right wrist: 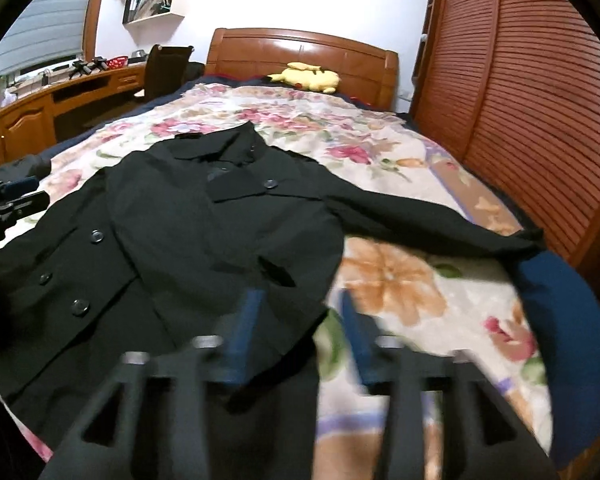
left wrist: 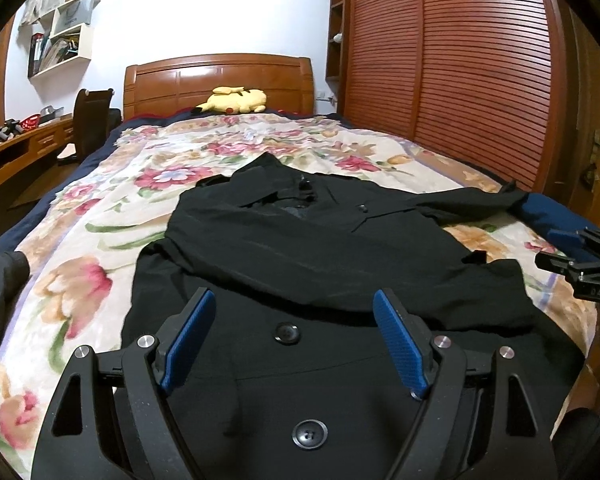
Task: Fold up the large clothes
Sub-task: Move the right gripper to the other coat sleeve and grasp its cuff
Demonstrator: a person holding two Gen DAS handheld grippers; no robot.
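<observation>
A wide bed [left wrist: 112,184] with a flowered quilt filled both views, backed by a glossy wooden headboard [left wrist: 220,80] and slatted wardrobe doors [left wrist: 460,80]. A black coat [left wrist: 300,248] of smooth woven cloth lay spread flat across the quilt, collar toward the headboard, one sleeve reaching the bed's right edge, round dark buttons down its front. The left gripper [left wrist: 294,322] hovered over the coat's lower front, jaws spread wide and holding nothing, ribbed blue pads [left wrist: 188,340] facing inward. The right gripper [right wrist: 298,312], blurred, stood parted above the coat's right hem, grasping nothing. A yellow plush toy [left wrist: 236,101] rested by the headboard.
</observation>
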